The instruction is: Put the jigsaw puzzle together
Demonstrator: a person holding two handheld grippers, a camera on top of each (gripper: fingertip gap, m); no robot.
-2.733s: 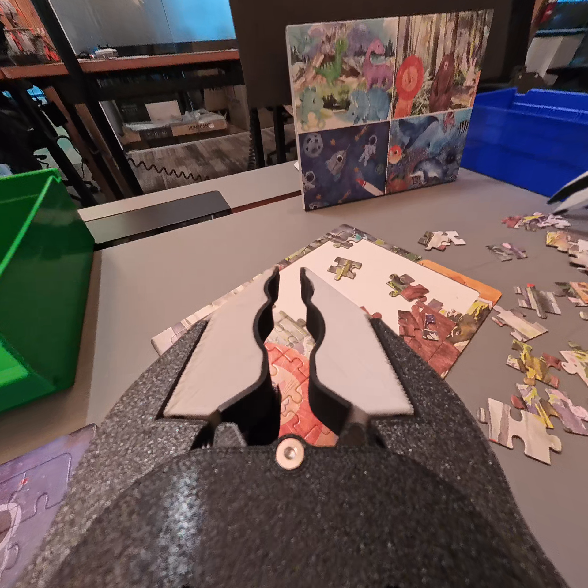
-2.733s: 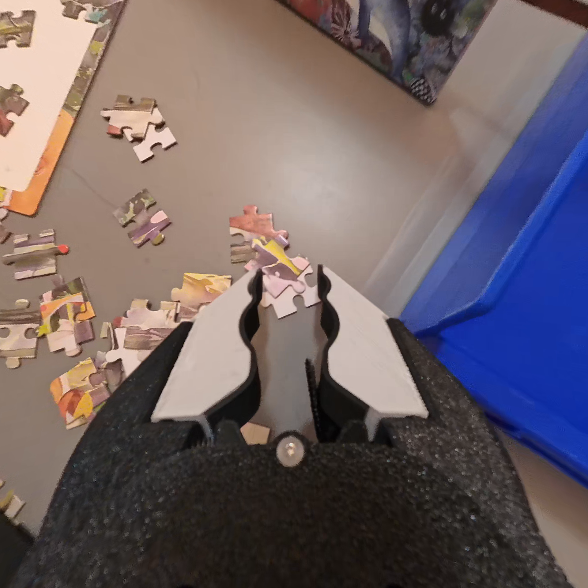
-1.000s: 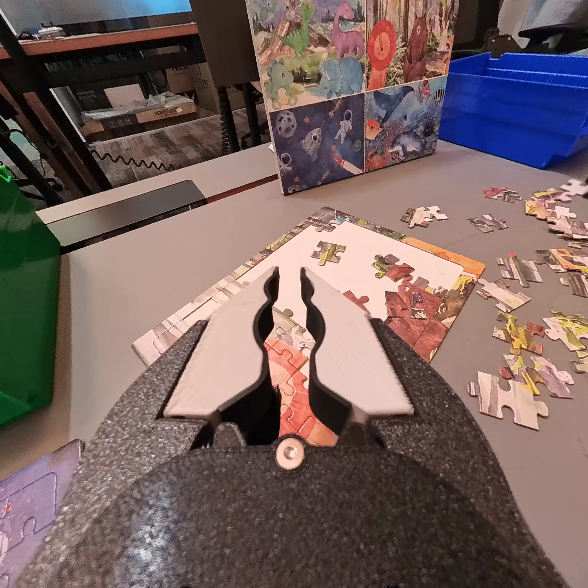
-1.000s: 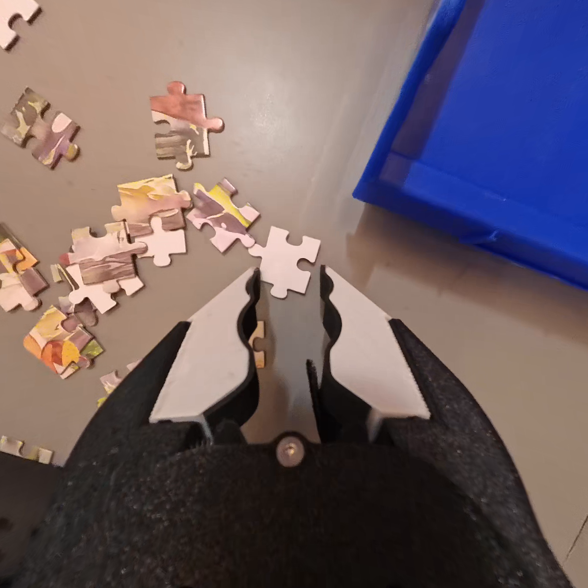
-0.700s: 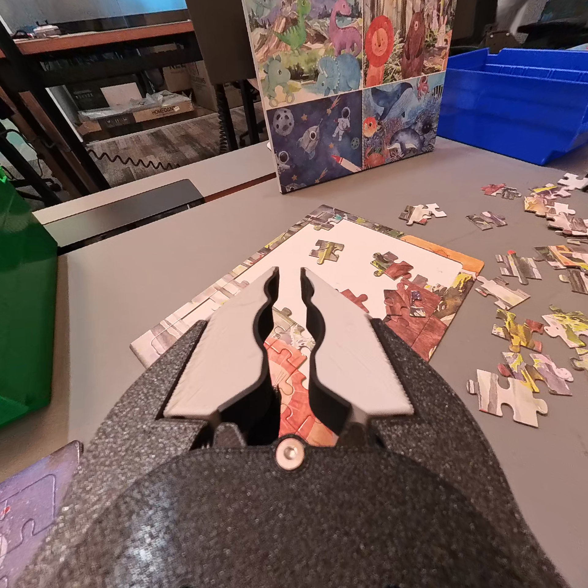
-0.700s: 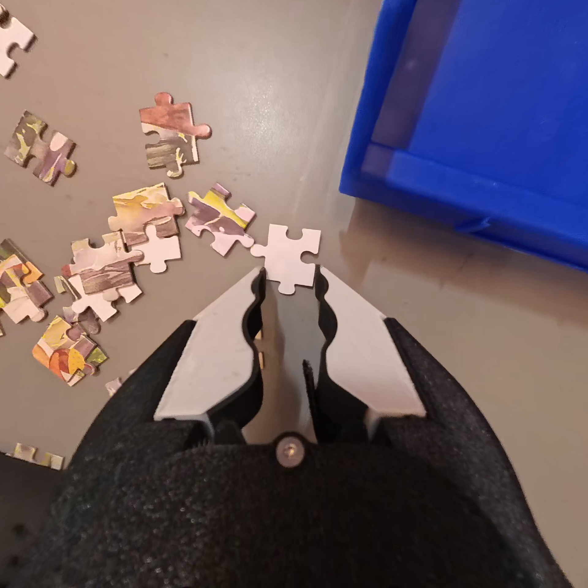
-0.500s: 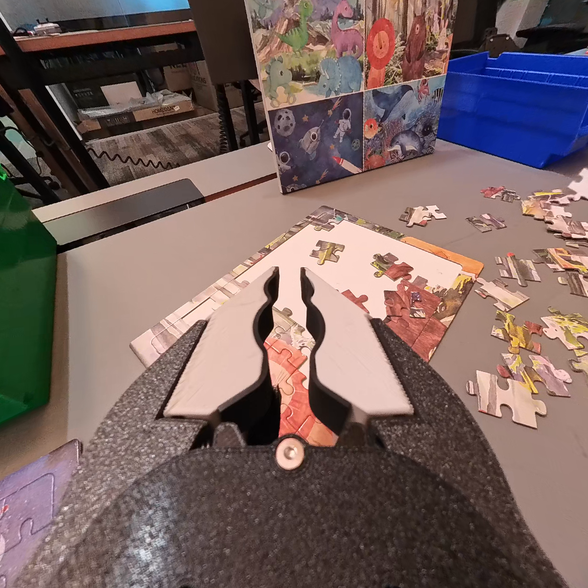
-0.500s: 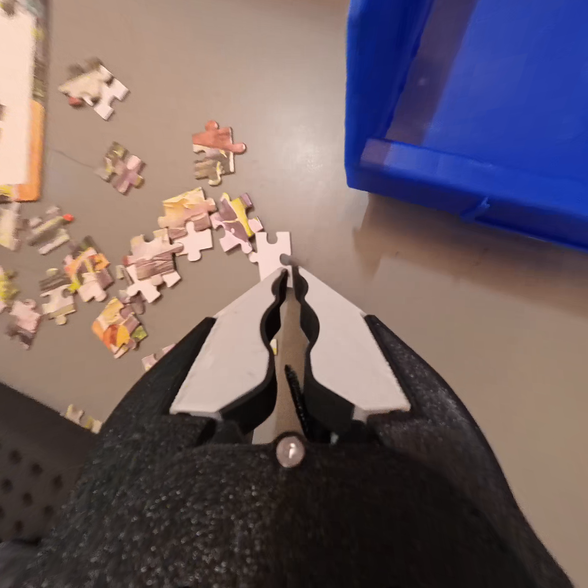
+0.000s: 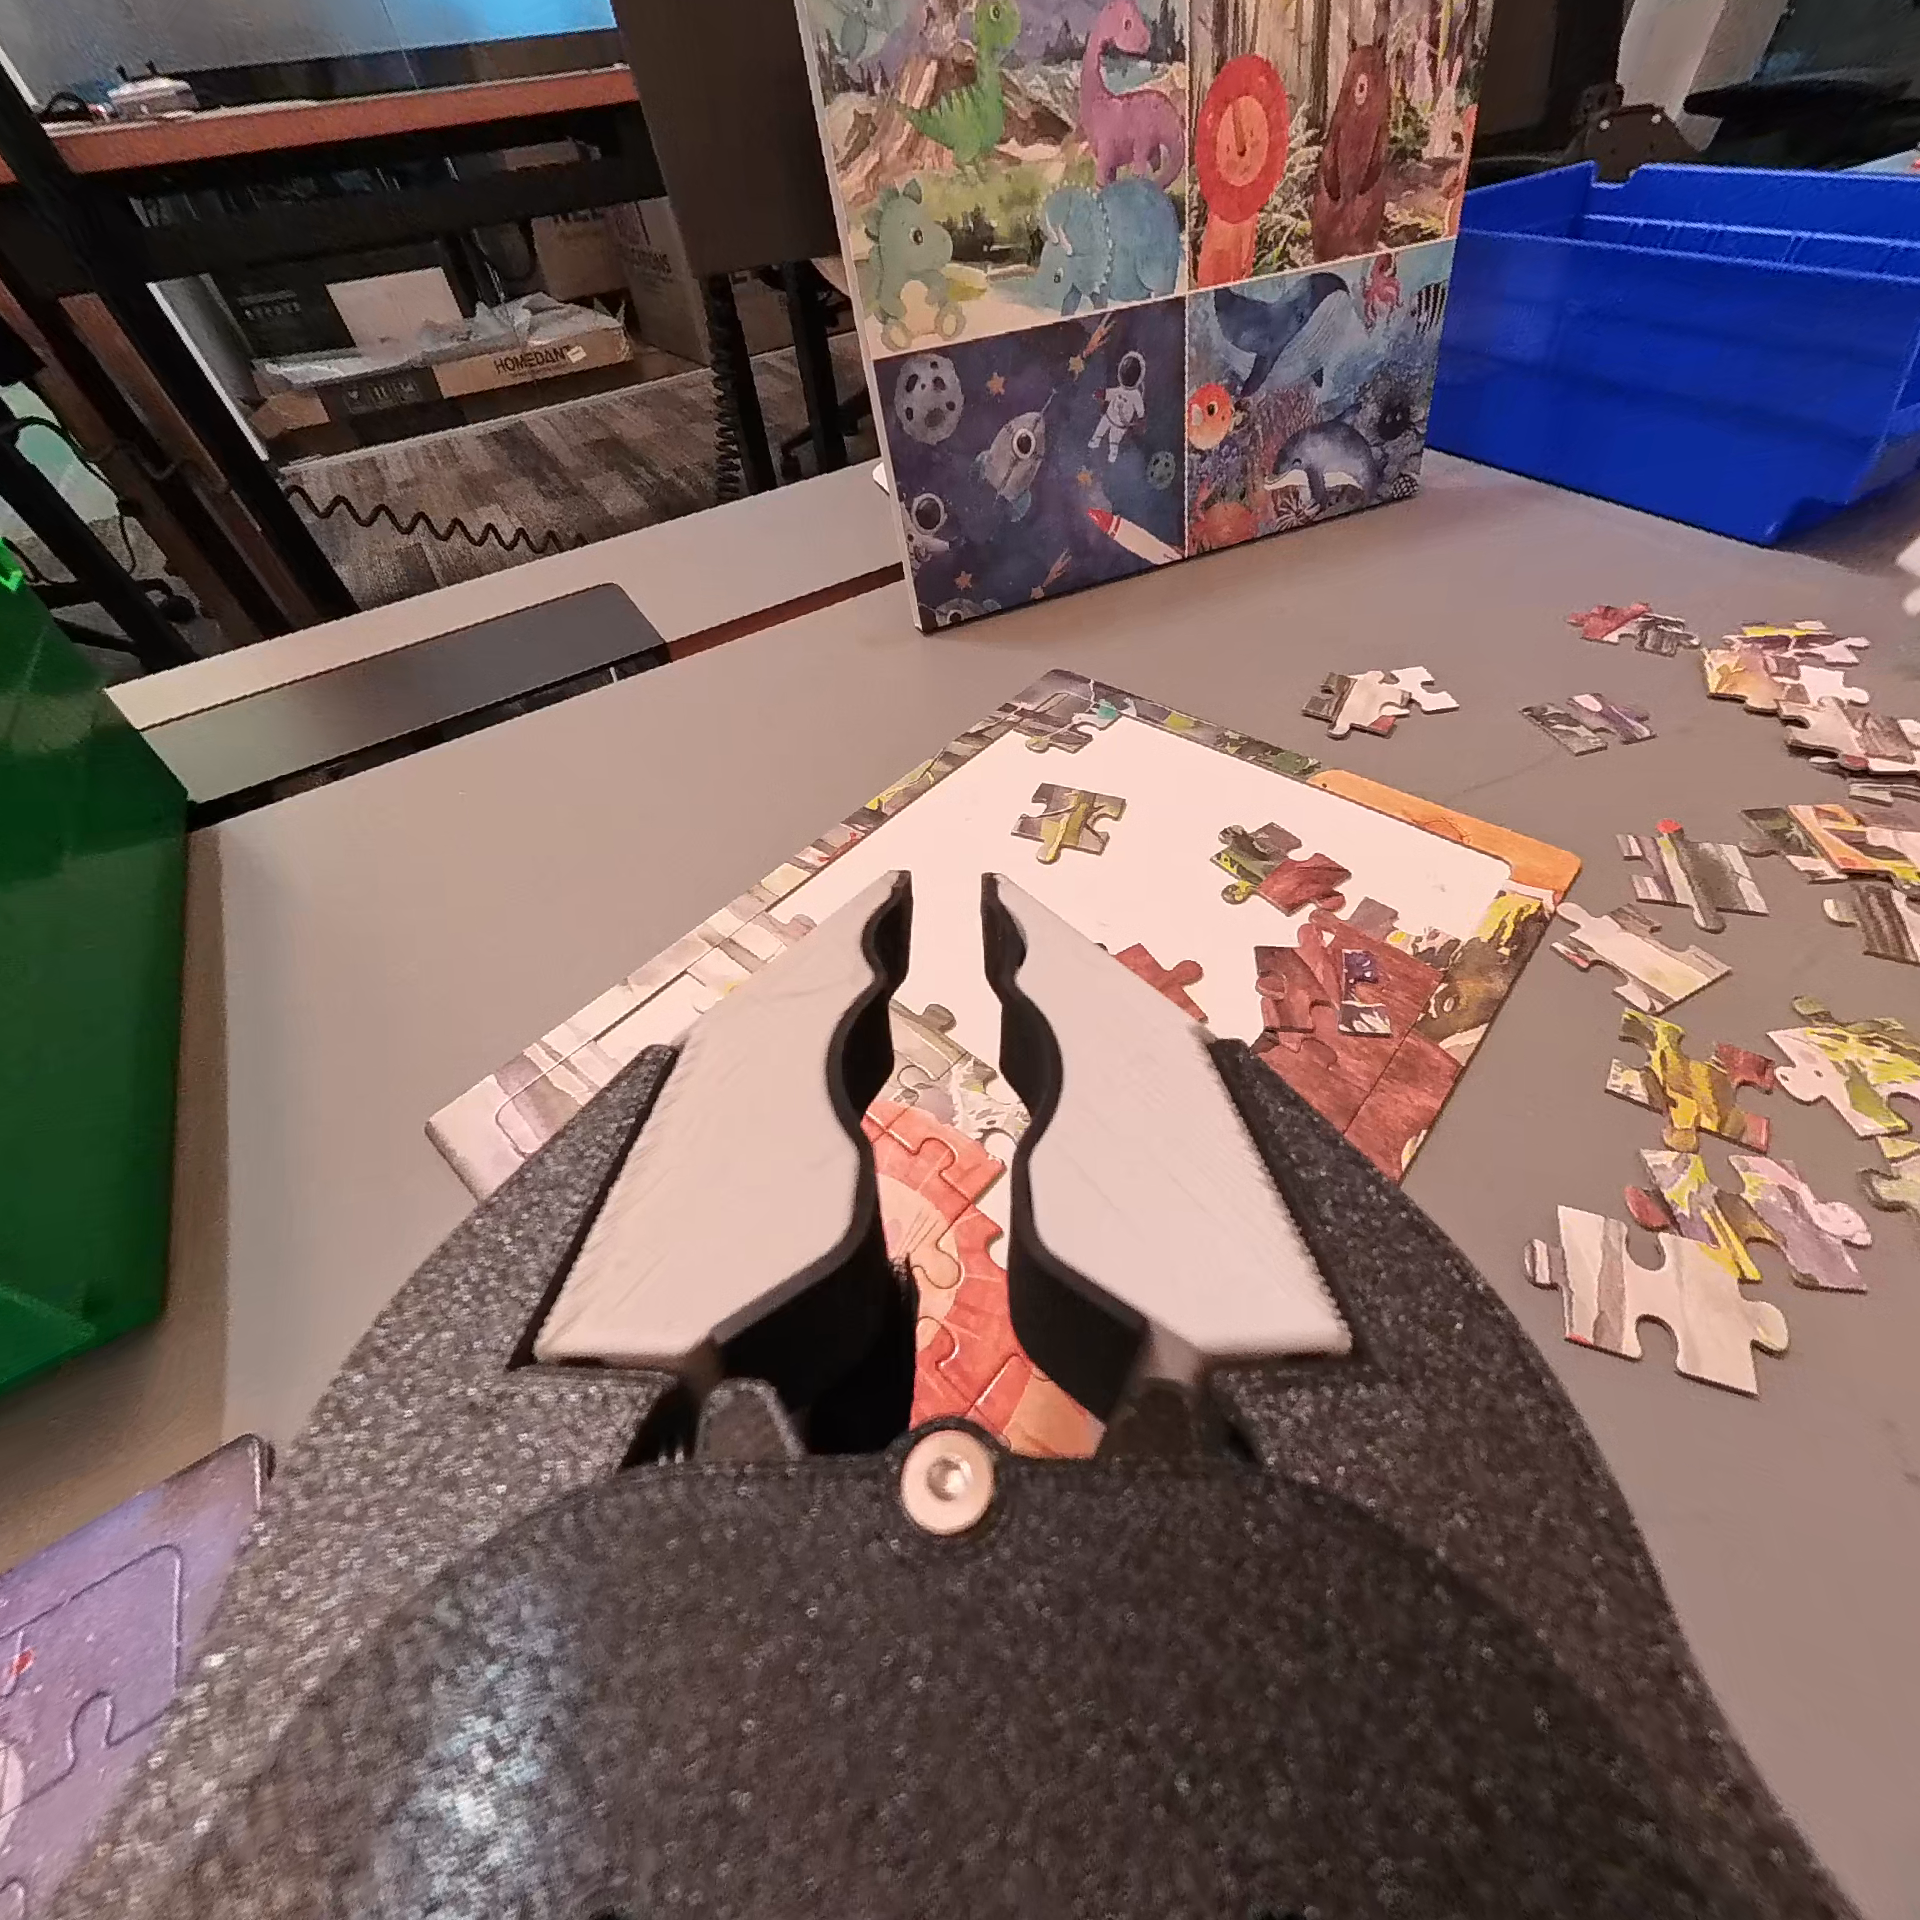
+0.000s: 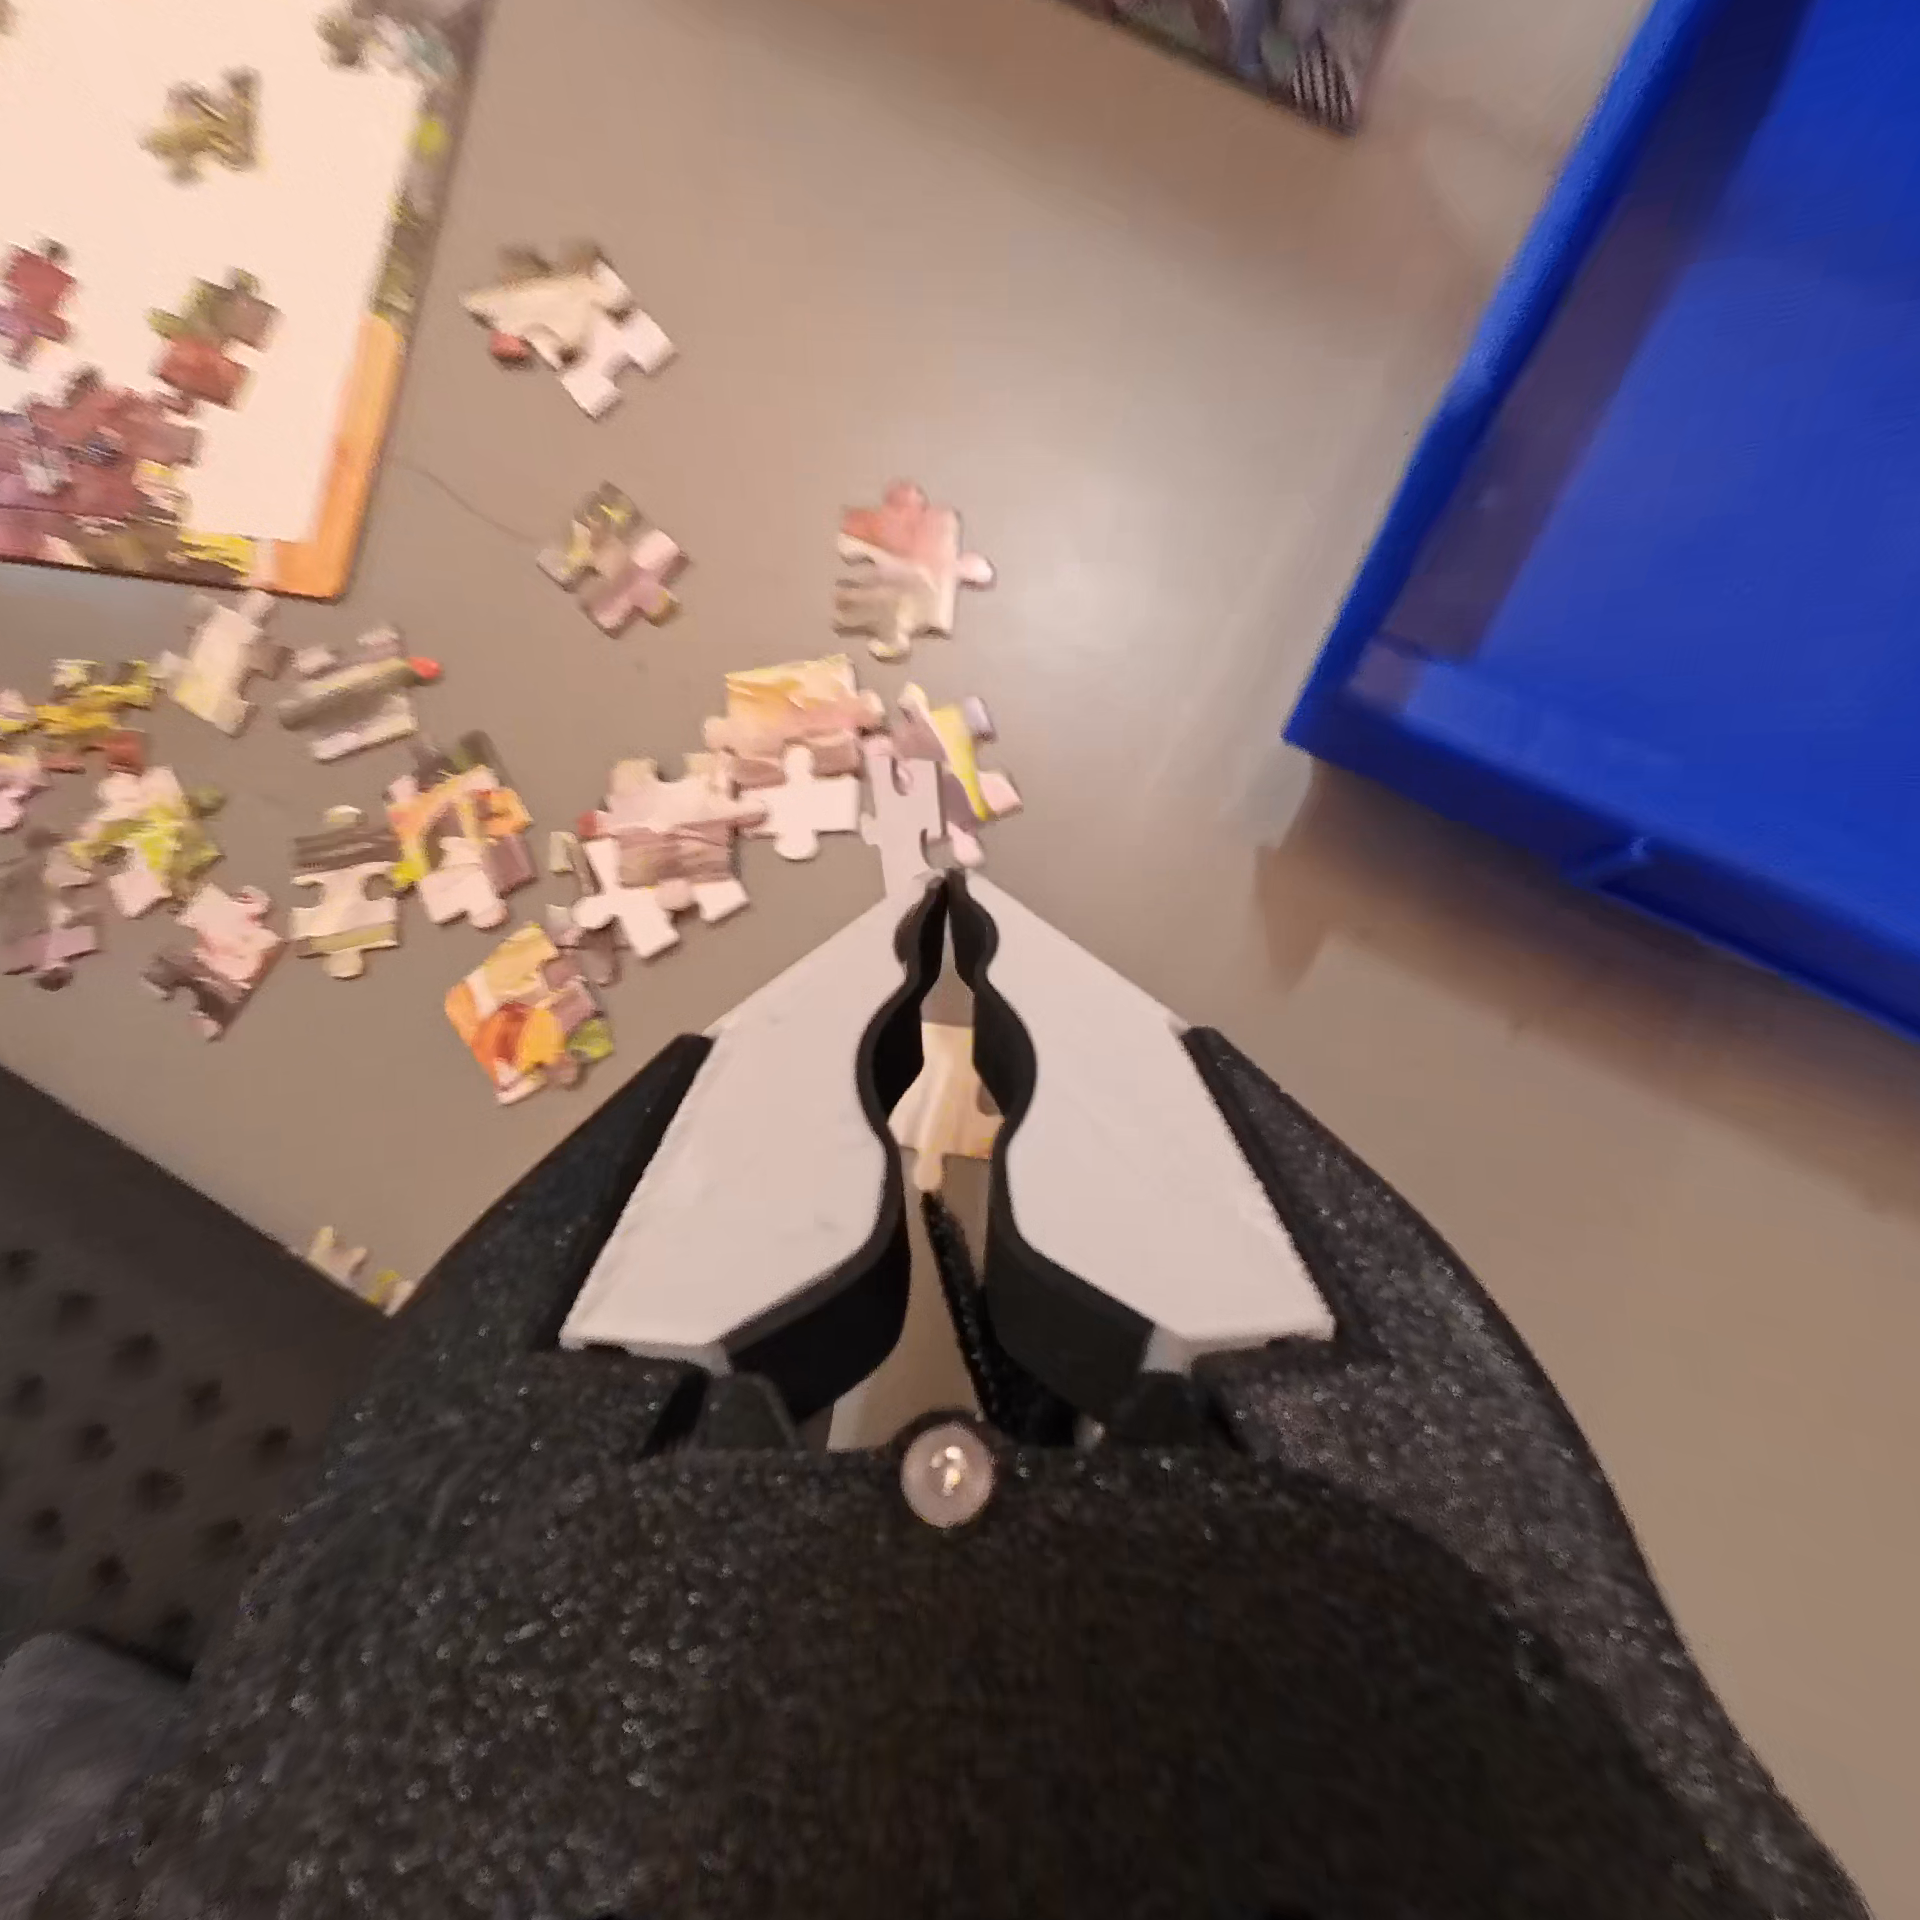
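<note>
The puzzle board (image 9: 1195, 821) lies on the grey table, white inside, with a red-orange section assembled at its near end and a brown cluster at its right. My left gripper (image 9: 945, 883) hovers over the board's near part, its fingers slightly apart and empty. My right gripper (image 10: 945, 881) is shut on a white face-down puzzle piece (image 10: 906, 821) and holds it by its edge above the loose pieces (image 10: 665, 852). The board (image 10: 312, 208) shows at the upper left of the right wrist view. Loose pieces (image 9: 1662, 1309) also lie to the right of the board.
The picture box (image 9: 1143, 312) stands upright behind the board. A blue bin (image 9: 1662, 343) sits at the far right and also shows in the right wrist view (image 10: 1662, 520). A green bin (image 9: 73, 987) is at the left. A purple puzzle (image 9: 94, 1662) lies near left. A black perforated surface (image 10: 125, 1351) borders the table. Tip to tip, the grippers are about 45 cm apart.
My right gripper has closed on the white piece, lifted it off the table and swung back towards the board. The left gripper has hardly moved.
</note>
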